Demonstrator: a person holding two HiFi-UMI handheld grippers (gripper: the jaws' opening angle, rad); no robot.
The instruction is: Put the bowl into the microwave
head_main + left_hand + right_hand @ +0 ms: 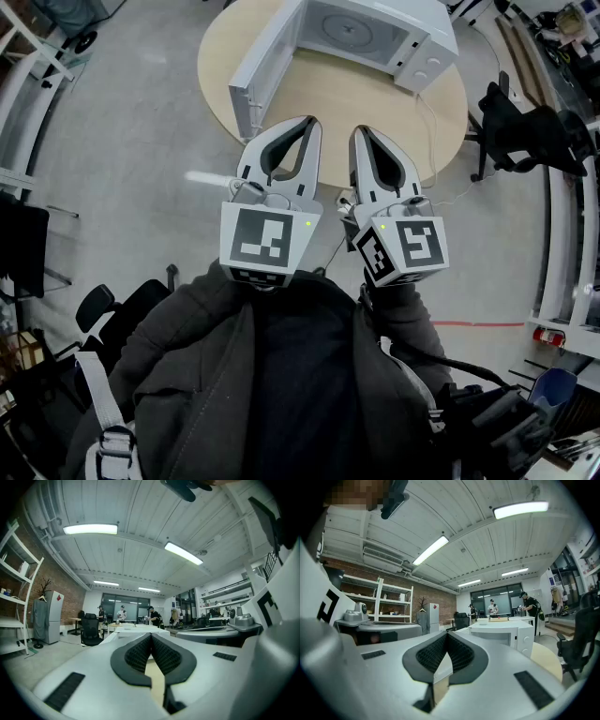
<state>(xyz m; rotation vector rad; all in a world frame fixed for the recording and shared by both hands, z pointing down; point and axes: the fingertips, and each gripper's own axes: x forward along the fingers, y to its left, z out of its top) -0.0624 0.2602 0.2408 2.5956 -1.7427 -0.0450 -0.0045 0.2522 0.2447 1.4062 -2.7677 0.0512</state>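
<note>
Left tongs (307, 124) and right tongs (362, 133) both shut and empty, held level side by side, facing the open microwave (375, 37) on the round counter (375, 103) ahead, its cavity nearer the right; bowl nowhere in view.

The person wears a dark grey jacket (281, 375). The left gripper (302, 124) and right gripper (364, 133) are white, with black fingers (136, 656) and black-and-white cubes (267, 239).
</note>
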